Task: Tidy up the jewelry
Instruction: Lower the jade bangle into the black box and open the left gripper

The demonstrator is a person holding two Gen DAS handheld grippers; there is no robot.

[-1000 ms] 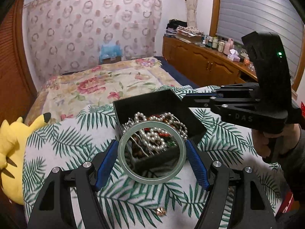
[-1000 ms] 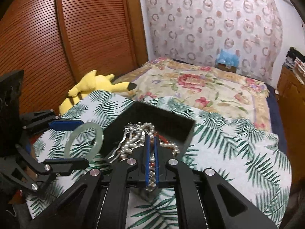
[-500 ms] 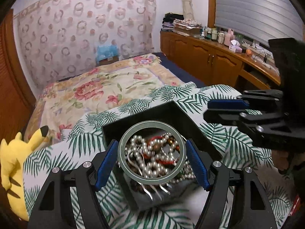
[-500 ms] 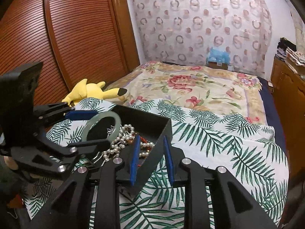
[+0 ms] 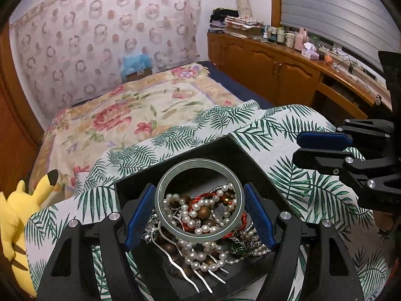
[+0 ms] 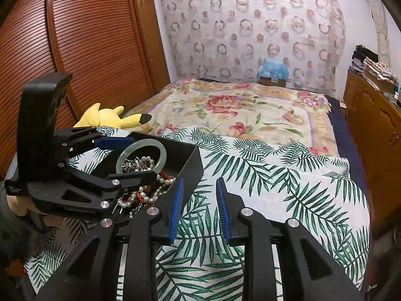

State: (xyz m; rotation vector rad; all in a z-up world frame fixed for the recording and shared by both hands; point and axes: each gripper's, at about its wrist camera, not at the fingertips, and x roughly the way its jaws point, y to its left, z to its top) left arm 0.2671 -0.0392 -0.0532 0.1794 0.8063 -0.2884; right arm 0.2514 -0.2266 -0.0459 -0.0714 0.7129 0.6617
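A pale green jade bangle (image 5: 199, 163) hangs above a black box (image 5: 253, 168), with my left gripper (image 5: 199, 200) shut on it, one blue pad on each side. The box holds a tangle of pearl strands (image 5: 200, 250), red cord, brown beads and a silver hair fork (image 5: 175, 260). In the right wrist view, the bangle (image 6: 163, 155) sits level over the box (image 6: 190, 160). My right gripper (image 6: 199, 183) is just right of the box above the leaf-print cloth (image 6: 263, 175). Its jaws are opening, with nothing between them.
The box rests on a leaf-print cloth spread over a bed with a floral blanket (image 6: 238, 105). A yellow plush toy (image 6: 105, 118) lies at the bed's left edge by a slatted wooden wardrobe (image 6: 87, 50). A wooden sideboard (image 5: 275, 67) with bottles runs along the right.
My left gripper has carried the bangle forward from the box's near edge to over its contents. My right gripper, shut above the jewellery, has parted its jaws and shifted right, off the box.
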